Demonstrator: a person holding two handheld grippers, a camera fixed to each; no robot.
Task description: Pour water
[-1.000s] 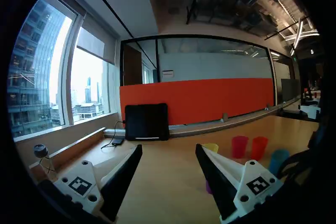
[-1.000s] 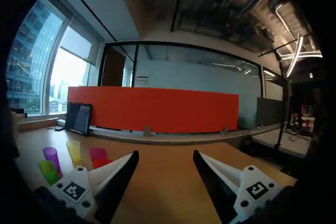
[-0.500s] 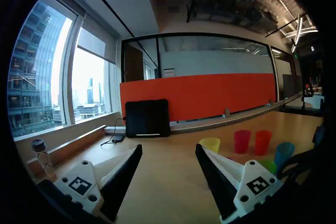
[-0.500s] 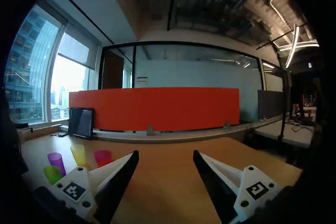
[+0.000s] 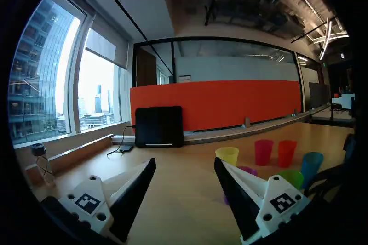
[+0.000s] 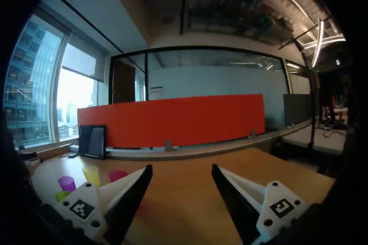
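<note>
While left gripper (image 5: pixel 184 171) and right gripper (image 6: pixel 181 176) gape empty, left gripper view records a blue cup (image 5: pixel 312 166) at 4 o'clock.

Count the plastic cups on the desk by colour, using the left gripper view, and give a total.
Yellow cup: 1
Pink cup: 1
Orange cup: 1
Blue cup: 1
Green cup: 1
Purple cup: 1, partly behind a gripper finger
Total: 6 cups

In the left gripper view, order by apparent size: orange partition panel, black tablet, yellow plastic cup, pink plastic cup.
Orange partition panel
Black tablet
Yellow plastic cup and pink plastic cup look alike; unranked.
</note>
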